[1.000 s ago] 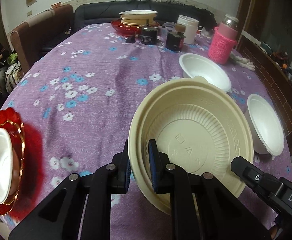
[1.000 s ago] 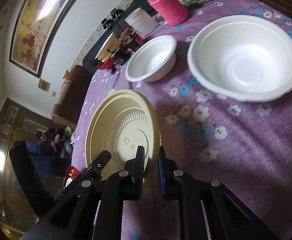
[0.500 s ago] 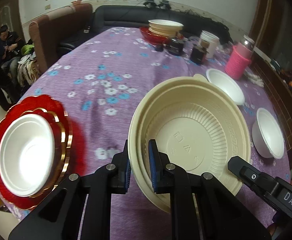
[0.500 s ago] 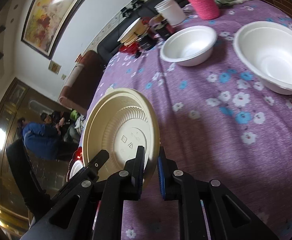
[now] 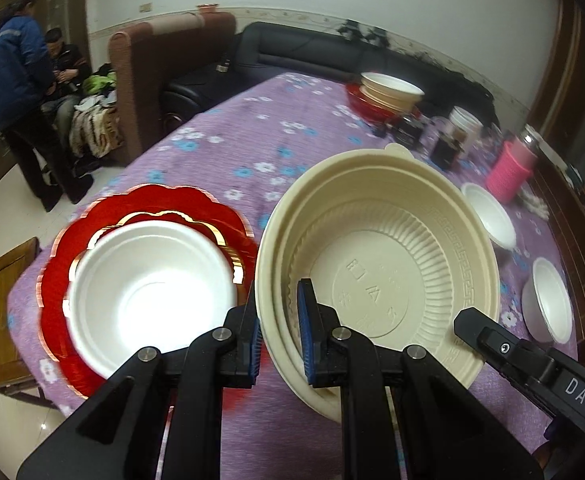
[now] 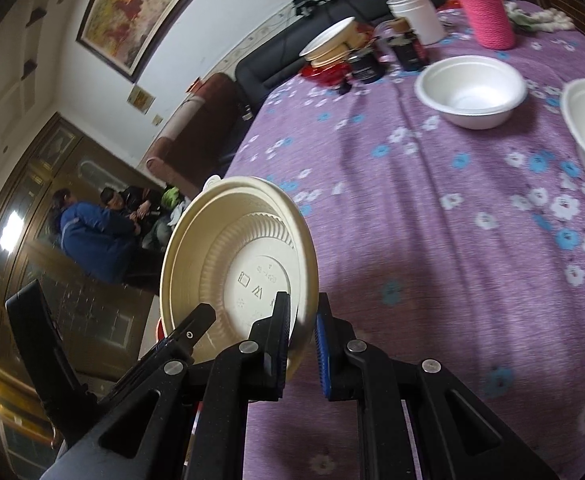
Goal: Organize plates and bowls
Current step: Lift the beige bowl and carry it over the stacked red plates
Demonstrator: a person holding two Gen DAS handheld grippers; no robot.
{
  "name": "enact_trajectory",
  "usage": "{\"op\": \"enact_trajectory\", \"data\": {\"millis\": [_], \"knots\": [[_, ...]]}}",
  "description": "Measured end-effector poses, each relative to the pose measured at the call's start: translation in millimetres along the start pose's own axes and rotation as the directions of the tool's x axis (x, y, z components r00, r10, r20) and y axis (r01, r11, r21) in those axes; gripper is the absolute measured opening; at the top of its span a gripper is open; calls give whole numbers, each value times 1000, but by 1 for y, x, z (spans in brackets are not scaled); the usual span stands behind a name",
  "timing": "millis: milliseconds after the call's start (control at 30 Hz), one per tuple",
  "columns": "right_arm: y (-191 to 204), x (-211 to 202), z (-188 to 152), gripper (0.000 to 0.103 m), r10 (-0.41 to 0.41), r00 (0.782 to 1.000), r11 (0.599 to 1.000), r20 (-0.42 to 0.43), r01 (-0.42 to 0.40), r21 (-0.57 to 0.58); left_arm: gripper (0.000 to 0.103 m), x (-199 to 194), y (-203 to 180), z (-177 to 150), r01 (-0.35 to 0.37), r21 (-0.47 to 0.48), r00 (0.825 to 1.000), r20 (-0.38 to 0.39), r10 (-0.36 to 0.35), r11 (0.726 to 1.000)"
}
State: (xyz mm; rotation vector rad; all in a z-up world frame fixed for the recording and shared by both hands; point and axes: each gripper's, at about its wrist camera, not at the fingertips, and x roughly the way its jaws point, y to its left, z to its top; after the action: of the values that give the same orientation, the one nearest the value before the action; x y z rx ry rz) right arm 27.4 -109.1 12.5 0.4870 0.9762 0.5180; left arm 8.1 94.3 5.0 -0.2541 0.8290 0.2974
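A large cream plastic bowl (image 5: 380, 272) is held in the air between both grippers. My left gripper (image 5: 278, 320) is shut on its left rim. My right gripper (image 6: 302, 328) is shut on its opposite rim; the same bowl shows in the right wrist view (image 6: 240, 264). Just left of the bowl, a white bowl (image 5: 152, 296) sits on a red scalloped plate (image 5: 92, 220) at the table's near left edge. Two small white bowls (image 5: 488, 220) (image 5: 548, 304) stand on the purple tablecloth at the right.
At the far end stand a stack of cream bowls on a red dish (image 5: 388, 94), dark jars (image 5: 444, 148), a white tub (image 5: 466, 120) and a pink-sleeved bottle (image 5: 512, 168). Sofa and armchair lie beyond. Two people (image 5: 24, 72) are at the far left.
Both grippers have carried the cream bowl leftward along the table. The red plate with the white bowl has come close beside the cream bowl; the small white bowls have receded to the right.
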Motion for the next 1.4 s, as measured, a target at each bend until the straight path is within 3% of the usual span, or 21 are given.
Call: {"op": "enact_trajectory", "data": {"millis": [667, 1400], "knots": [[108, 68, -20, 11, 52, 988, 979, -147, -79, -187, 14, -6, 107, 0, -121, -195, 992, 15, 126, 973], [122, 123, -31, 11, 29, 966, 972, -257, -87, -219, 14, 13, 137, -11, -193, -243, 981, -60, 184, 951]]}}
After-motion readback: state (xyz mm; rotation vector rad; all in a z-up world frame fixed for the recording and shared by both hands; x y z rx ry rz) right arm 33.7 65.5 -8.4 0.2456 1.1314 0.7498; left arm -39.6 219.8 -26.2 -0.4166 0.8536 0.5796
